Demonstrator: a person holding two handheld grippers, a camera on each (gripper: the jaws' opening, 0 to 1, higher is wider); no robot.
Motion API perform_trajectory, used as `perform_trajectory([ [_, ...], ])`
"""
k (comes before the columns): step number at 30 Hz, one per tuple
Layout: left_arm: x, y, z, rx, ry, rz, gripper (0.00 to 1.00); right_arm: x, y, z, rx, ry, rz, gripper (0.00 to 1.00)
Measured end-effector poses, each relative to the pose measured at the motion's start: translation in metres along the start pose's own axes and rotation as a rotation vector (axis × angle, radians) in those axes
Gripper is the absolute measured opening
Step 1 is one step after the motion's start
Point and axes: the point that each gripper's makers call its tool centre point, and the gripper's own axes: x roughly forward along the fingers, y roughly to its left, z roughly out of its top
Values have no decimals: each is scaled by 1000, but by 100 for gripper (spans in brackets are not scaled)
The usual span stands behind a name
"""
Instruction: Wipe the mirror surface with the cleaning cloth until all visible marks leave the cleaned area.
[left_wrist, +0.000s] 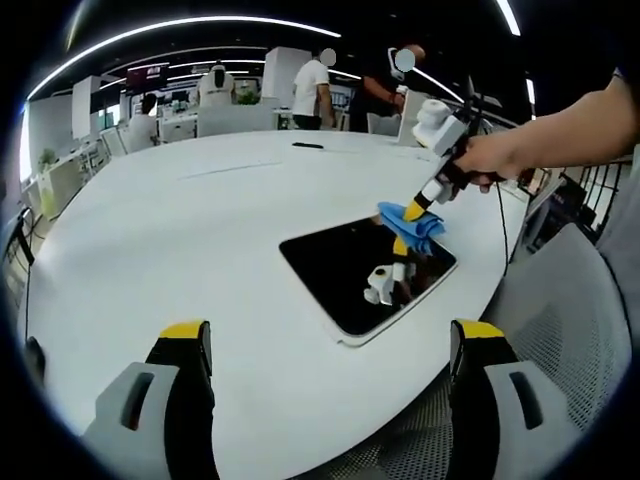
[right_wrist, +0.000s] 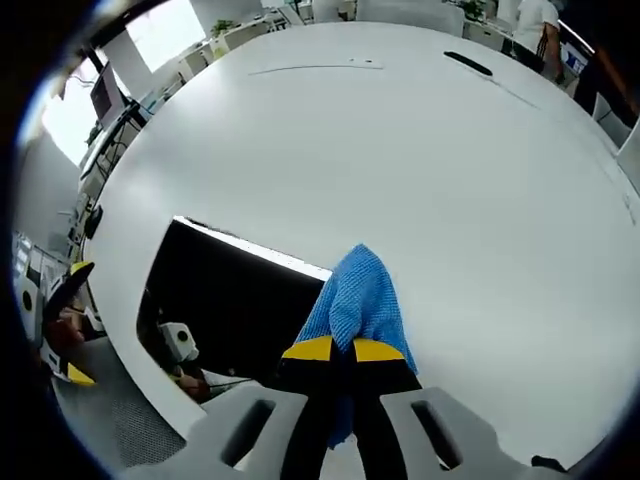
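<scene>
The mirror (left_wrist: 365, 278) is lying flat on the white table (left_wrist: 180, 230), close to the table's near edge on the side where the grey mesh chair (left_wrist: 560, 330) sits. In the left gripper view we see it as a dark rounded rectangle with a thin pale border, and most of what it shows is a reflection of the right gripper, so honestly we can't make out any marks on the glass from here. The cleaning cloth (right_wrist: 355, 300) is blue and bunched up, sitting right at the mirror's far corner, partly on the glass and partly over its edge onto the table.

Our right gripper (right_wrist: 343, 350) has its yellow-tipped jaws pinched together on the cloth, and the lower part of the cloth is hidden behind the jaws in the right gripper view. Our left gripper (left_wrist: 330, 345) hangs back over the table's near edge with its jaws wide apart, holding nothing, well apart from the mirror.

Loads of bare tabletop beyond the mirror. A small dark flat object (left_wrist: 308, 146) lies way across the table; too small to tell what it is. Behind that there's an open office with ceiling light strips, desks and a few people (left_wrist: 312, 92) standing around.
</scene>
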Motion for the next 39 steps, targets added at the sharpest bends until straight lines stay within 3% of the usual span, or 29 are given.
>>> perform_trajectory([
  [19,1,7,-4,-24,6,17,99,11,-10,27,-17,11,-16,0],
  [32,2,5,-5,-25,18,9,99,8,-8,26,-51,16,-11,0],
  [35,2,3,-5,-21,26,3,99,4,-10,25,-62,15,1,0],
  [39,2,2,-5,-14,27,4,99,-18,-21,30,-48,-19,1,0],
])
